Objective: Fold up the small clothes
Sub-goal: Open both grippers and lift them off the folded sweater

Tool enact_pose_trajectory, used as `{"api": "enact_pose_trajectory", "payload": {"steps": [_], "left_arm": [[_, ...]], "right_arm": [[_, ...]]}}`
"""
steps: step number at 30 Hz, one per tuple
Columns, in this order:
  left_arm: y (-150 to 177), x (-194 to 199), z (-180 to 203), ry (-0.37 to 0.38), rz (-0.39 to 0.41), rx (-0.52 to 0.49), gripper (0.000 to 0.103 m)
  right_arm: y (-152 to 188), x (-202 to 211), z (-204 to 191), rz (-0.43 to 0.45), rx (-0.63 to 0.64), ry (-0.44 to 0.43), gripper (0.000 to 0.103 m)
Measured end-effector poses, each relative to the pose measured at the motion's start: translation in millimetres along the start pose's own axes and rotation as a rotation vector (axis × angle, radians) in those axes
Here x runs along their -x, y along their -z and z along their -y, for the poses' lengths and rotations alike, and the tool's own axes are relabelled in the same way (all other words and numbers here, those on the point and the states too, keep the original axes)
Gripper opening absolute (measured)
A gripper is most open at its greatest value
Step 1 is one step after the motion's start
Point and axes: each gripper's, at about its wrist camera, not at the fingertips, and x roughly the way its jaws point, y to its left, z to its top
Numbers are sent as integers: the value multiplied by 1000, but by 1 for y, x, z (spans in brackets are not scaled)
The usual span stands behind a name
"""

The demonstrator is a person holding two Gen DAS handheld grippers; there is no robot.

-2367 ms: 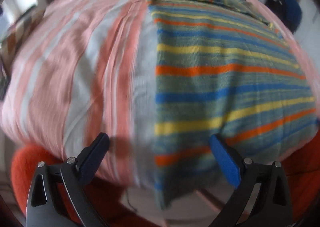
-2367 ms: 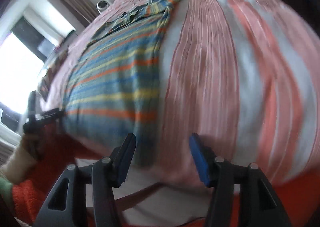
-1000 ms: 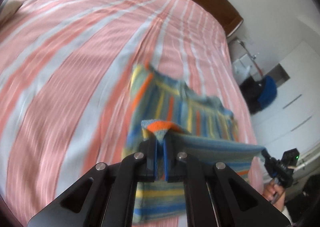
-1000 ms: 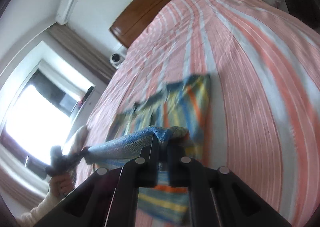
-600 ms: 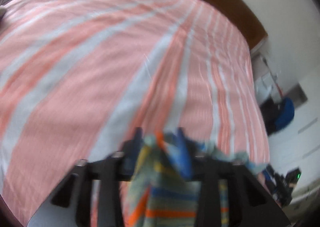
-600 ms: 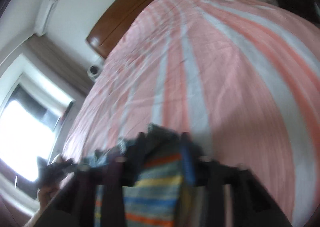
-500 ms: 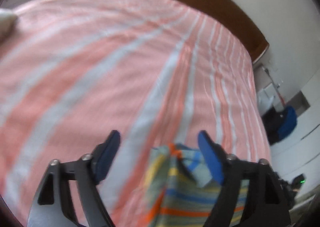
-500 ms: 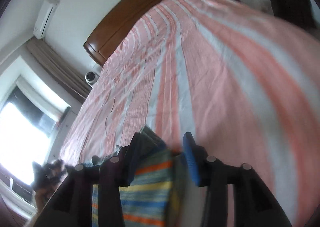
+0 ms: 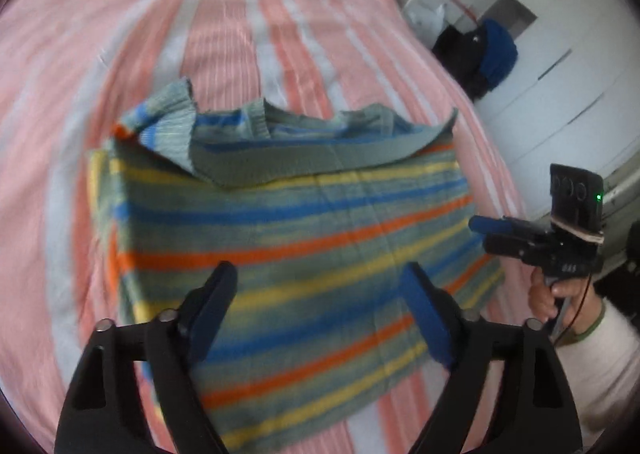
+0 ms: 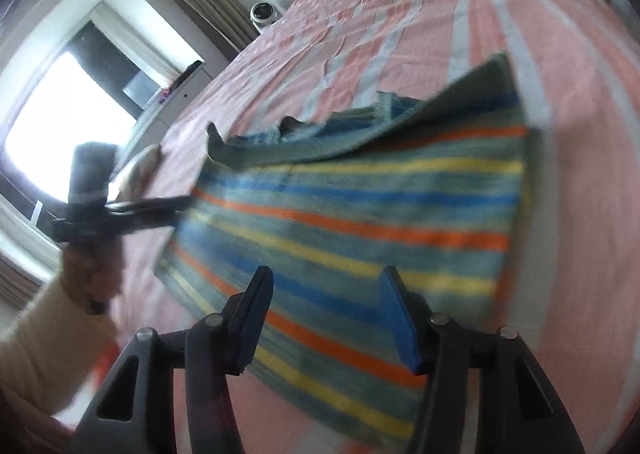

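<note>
**Both tongs let go above the folded striped top**

Left wrist view: my left gripper (image 9: pixel 320 306) is released, its jaws opening with nothing pinched between them. Beyond the tips the striped sweater (image 9: pixel 288 221) lies doubled over on the pink striped bedspread (image 9: pixel 224 13), its grey hem rumpled along the far edge. At right my right gripper (image 9: pixel 496 232) hangs beside the sweater's edge.

Right wrist view: the right gripper (image 10: pixel 324 314) is also opening, empty, above the sweater's (image 10: pixel 360 213) near half. My left gripper (image 10: pixel 160 209) shows blurred at the sweater's left edge.
</note>
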Motion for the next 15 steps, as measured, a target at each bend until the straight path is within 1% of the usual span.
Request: {"api": "enact_pose_trajectory", "payload": {"steps": [2,3,4,6,7,8,9,10,11,12,13,14,15], "left_arm": [[-16,-15,-17,6,-45,83,87],[-26,-20,-29,-12,-38,134,86],[-36,-24,-41,-29,-17,186,85],[-59,-19,-65,-39,83,314,80],[-64,-13,-72,-33,136,366,80],[-68,3,-84,0,244,456,80],[-67,15,-90,23,319,508,81],[-63,31,-95,45,412,557,85],[-57,46,-98,58,475,567,88],[-54,55,-97,45,490,545,90],[-49,64,-93,-1,480,503,90],[-40,69,-86,-64,454,441,90],[-30,70,-77,-105,427,384,90]], "right_arm": [[-27,-13,7,-52,-66,-48,57],[-48,-27,16,-91,-124,-44,57],[-59,-36,22,-107,-157,-40,57],[-84,-63,39,-147,-234,-28,57],[-96,-72,44,-128,-252,-24,57],[-105,-74,45,-75,-248,-20,56],[-114,-66,38,34,-219,-19,56],[-116,-57,33,115,-201,-29,56],[-114,-44,27,209,-182,-48,57],[-109,-31,21,276,-168,-64,58],[-103,-22,15,294,-155,-61,58],[-96,-17,10,280,-138,-42,58],[-86,-12,5,245,-108,-20,58]]}}
